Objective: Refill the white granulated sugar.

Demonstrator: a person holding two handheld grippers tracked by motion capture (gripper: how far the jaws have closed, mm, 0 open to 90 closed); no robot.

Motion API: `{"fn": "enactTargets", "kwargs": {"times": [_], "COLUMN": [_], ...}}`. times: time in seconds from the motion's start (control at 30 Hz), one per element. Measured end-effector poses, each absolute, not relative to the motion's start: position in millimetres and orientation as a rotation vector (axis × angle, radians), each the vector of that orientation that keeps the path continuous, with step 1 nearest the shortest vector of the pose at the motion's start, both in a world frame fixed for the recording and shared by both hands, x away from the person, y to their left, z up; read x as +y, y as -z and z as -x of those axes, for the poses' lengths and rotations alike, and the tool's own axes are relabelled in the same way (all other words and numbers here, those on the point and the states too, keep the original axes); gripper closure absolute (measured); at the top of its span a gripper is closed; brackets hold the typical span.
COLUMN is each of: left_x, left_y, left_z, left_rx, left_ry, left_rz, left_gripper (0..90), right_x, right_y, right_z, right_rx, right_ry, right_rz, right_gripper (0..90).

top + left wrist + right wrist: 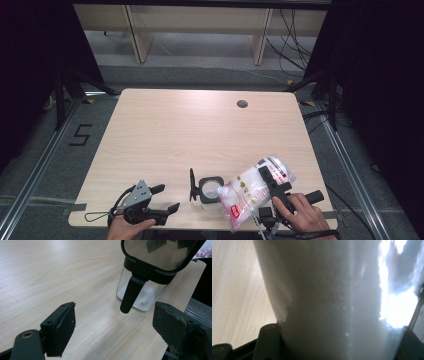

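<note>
1. The table [165,130] has a light wood top with rounded corners.
2. A small round hole [242,104] sits near its far edge, toward the right.
3. A clear jar [210,192] with a black rim stands on the table near the front edge. Its lid [192,185] is flipped open to the left.
4. The table stands on a grey floor [55,170].

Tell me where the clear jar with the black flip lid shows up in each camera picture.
High view: the jar stands near the table's front edge, just left of the white bag.
Left gripper view: the jar is at upper right, lid raised, beyond the open claw.
Right gripper view: I can't make it out; the bag fills the frame.
Shared landmark: the light wood tabletop.
</note>
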State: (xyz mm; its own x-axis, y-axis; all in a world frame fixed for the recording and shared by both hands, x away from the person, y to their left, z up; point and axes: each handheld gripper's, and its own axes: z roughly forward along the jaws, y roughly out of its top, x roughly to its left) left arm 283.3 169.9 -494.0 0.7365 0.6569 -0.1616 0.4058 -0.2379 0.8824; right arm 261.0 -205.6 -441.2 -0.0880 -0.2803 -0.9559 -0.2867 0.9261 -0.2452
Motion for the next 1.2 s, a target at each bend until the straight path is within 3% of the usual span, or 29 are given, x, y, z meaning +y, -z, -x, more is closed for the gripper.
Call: {"fn": "enactTargets", "kwargs": {"times": [1.2], "left_x": [169.3], "left_y": [491.5], "left_z": [-282.8], "left_rx": [0.815], "left_ry": [-0.301], "left_rz": [-1.867], "left_gripper": [17.9], "right_x": [-204.8], "right_y": [435.8], "right_z": [-256.6], "right_rx": [1.663], "right_ry": [-0.035], "right_rz": [0.41], "right_gripper": [41.5]}}
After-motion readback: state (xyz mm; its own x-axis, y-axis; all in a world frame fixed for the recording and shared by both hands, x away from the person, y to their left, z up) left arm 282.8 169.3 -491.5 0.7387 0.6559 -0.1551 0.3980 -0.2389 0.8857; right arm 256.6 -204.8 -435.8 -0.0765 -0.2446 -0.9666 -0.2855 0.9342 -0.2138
